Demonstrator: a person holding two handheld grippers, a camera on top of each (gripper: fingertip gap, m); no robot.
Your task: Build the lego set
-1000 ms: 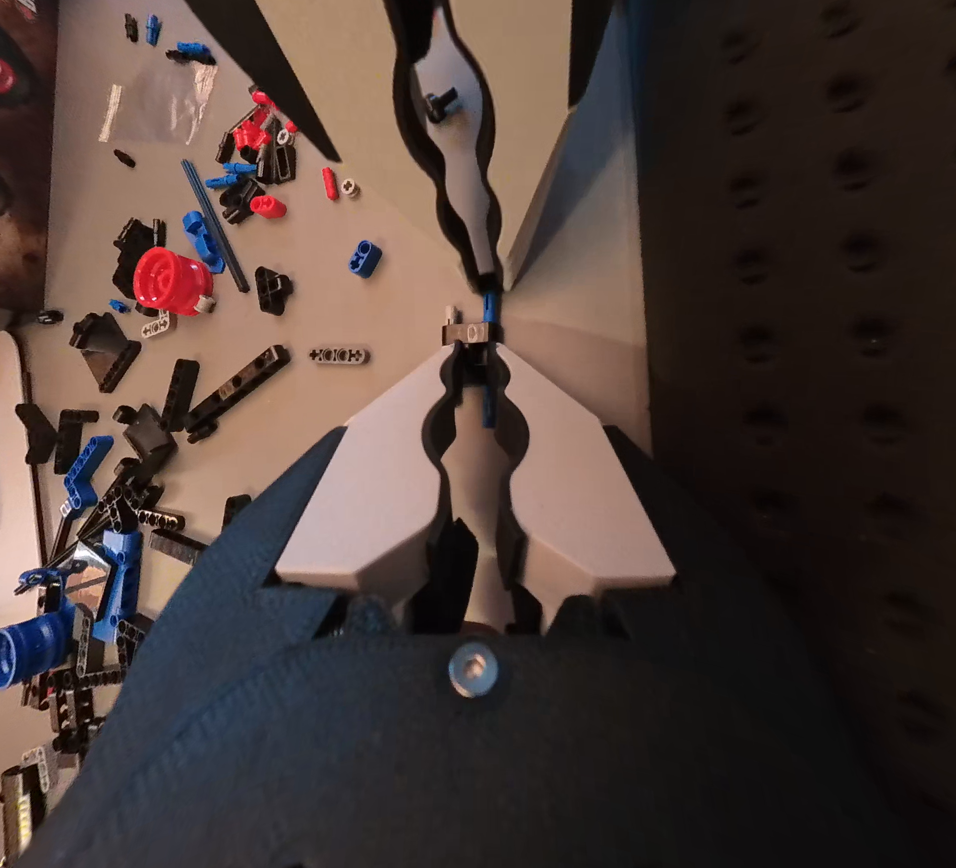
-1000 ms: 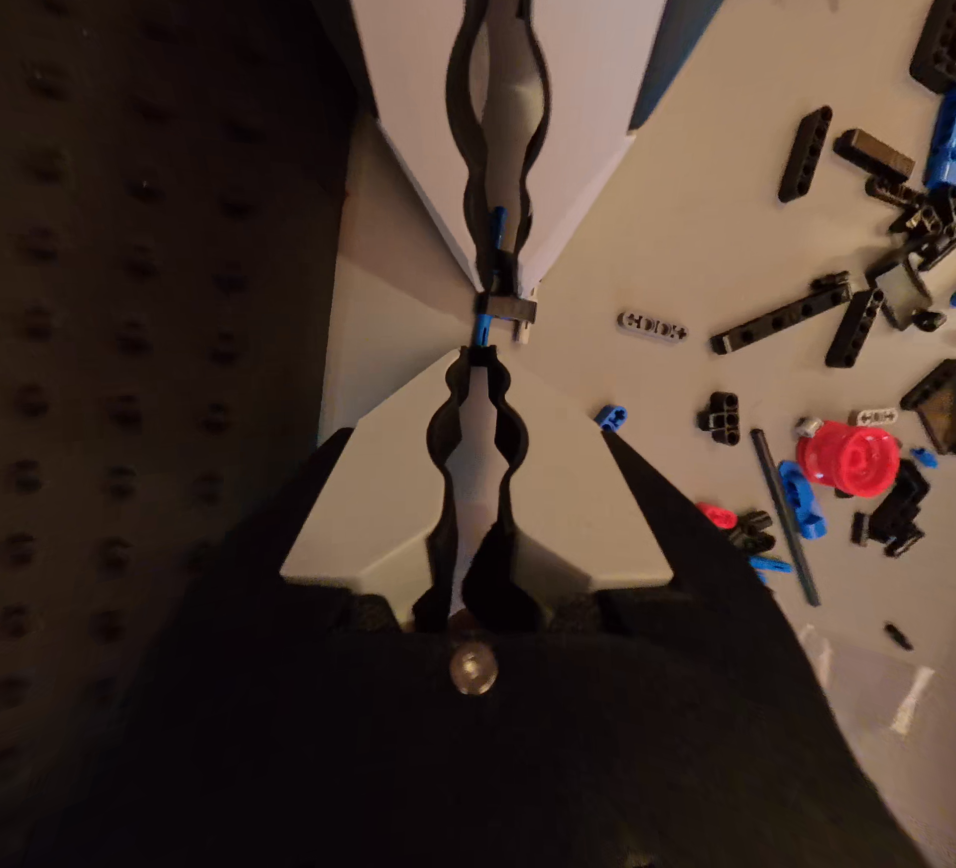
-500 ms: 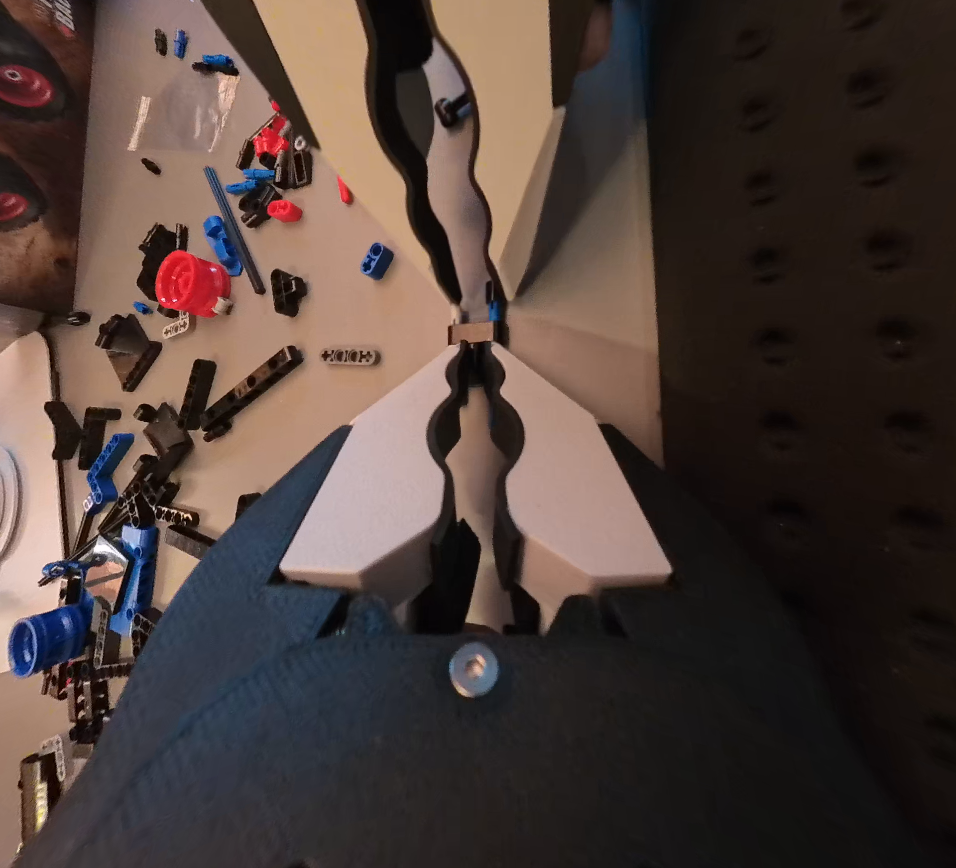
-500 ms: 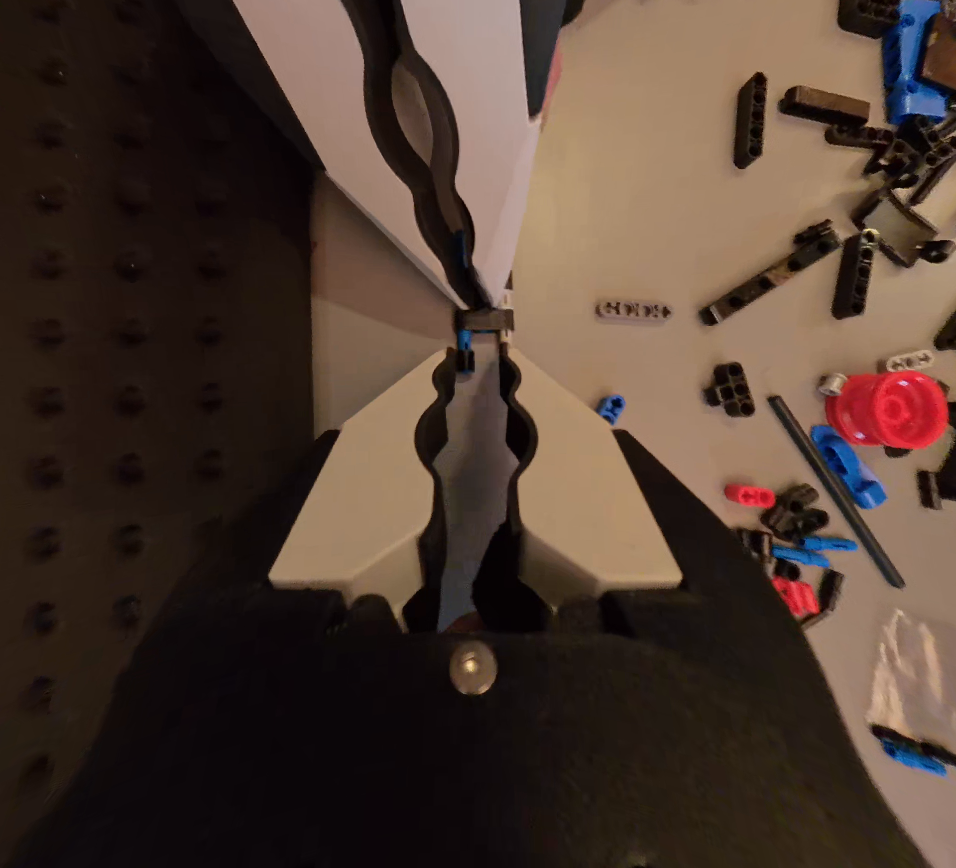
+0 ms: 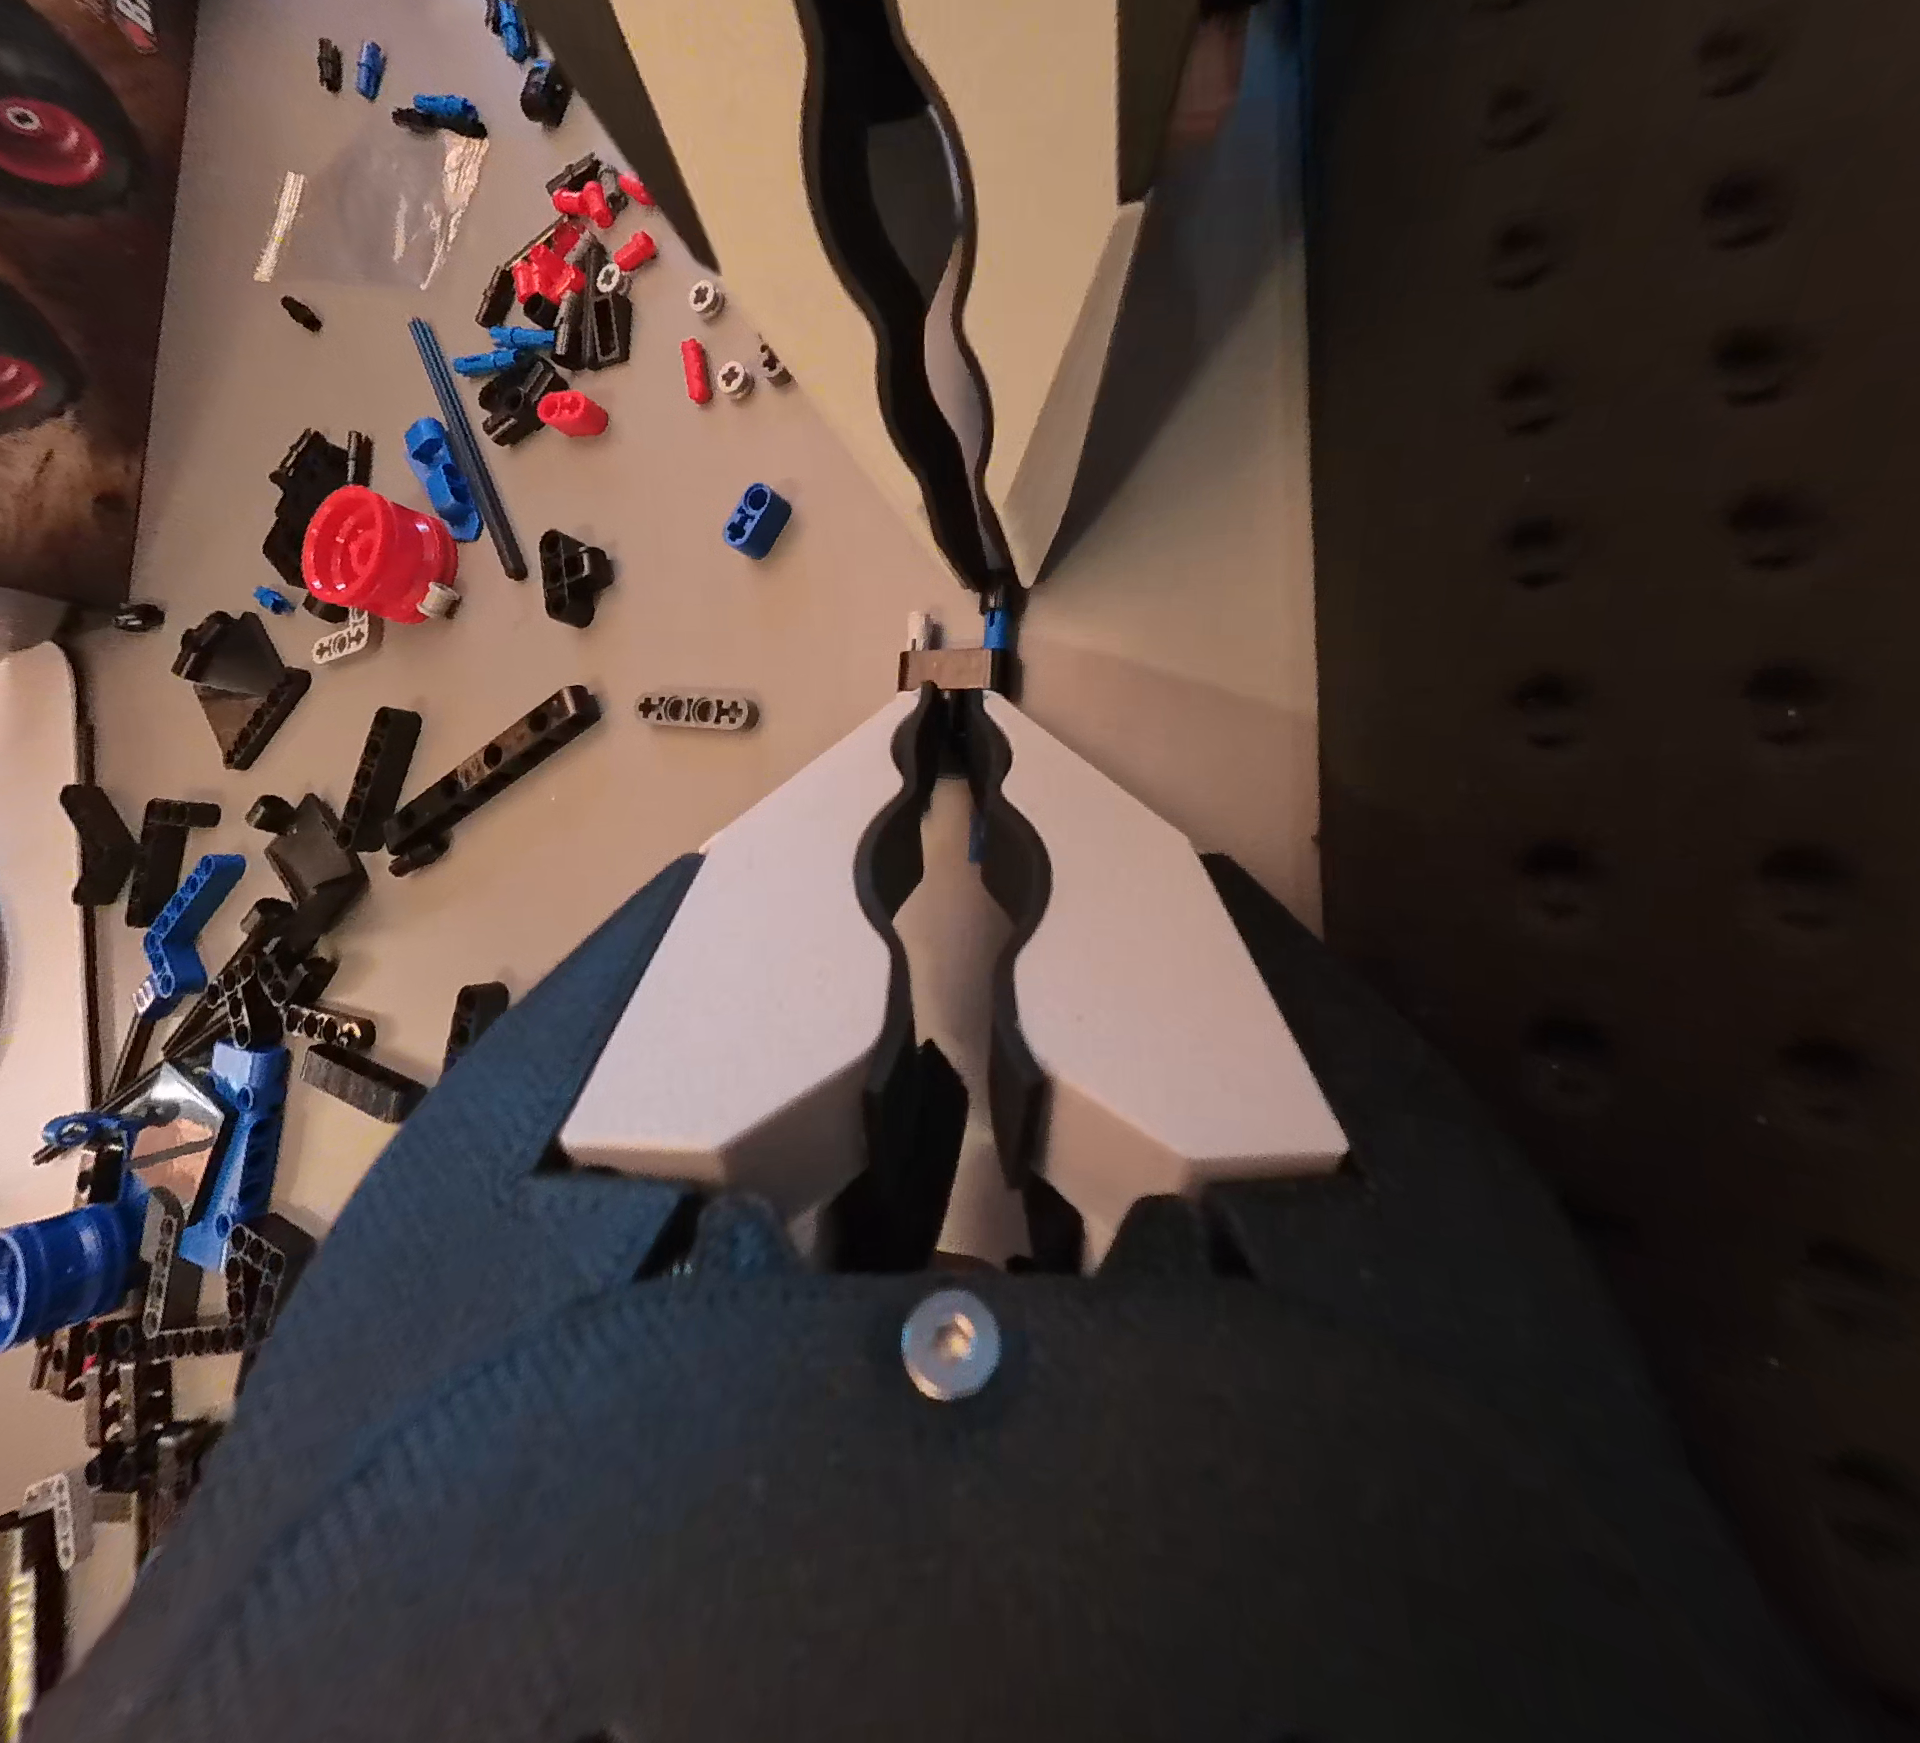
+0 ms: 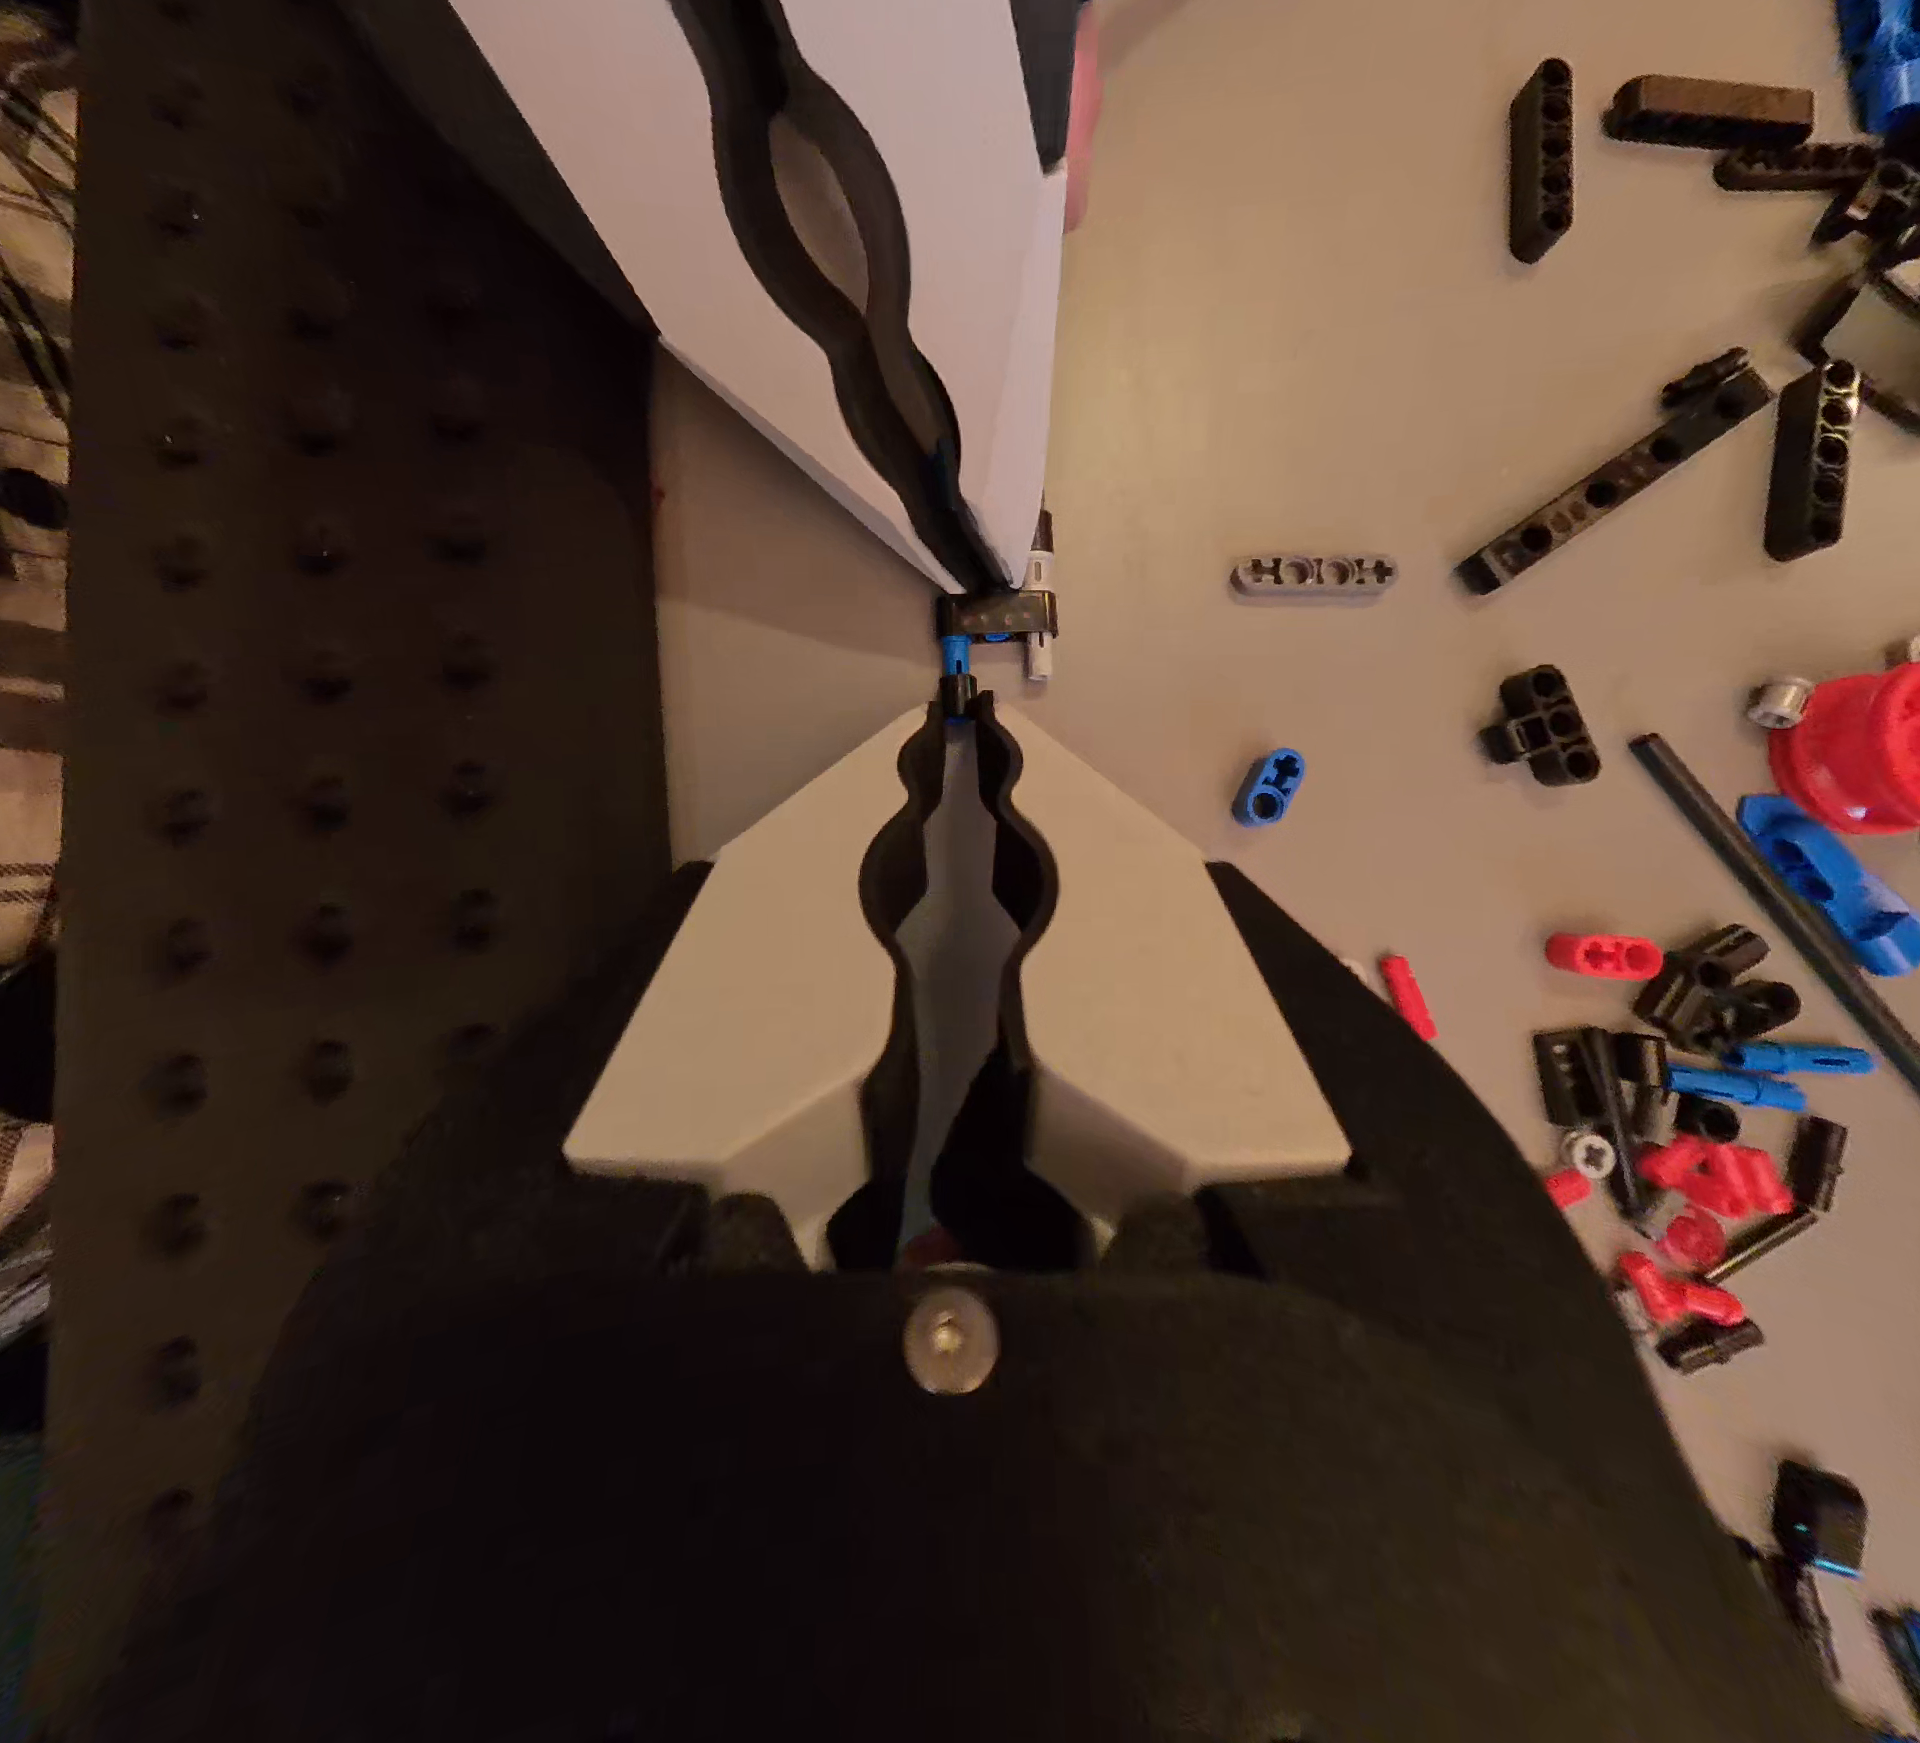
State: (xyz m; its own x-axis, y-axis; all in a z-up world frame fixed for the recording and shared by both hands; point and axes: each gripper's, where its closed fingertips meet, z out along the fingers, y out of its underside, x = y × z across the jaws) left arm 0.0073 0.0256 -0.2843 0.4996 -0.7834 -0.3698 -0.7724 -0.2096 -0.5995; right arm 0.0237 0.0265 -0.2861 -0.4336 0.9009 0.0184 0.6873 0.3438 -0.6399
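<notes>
Two tongs meet tip to tip above grey surface [image 5: 831, 862]. Left tongs [image 5: 951, 706] clamp short black beam [image 5: 948, 670]; right tongs [image 6: 961, 706] pinch blue pin [image 6: 954, 654] entering it. Right view alone shows beam's white peg [image 6: 1037, 654].

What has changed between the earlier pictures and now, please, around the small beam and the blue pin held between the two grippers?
Half a second ago the blue pin sat almost fully against the short black beam; now more of it shows between the beam and the right gripper, so the two have drawn slightly apart. The left gripper keeps its jaws clamped on the beam, the right on the pin. The loose parts, such as the red wheel hub, lie as before.
</notes>
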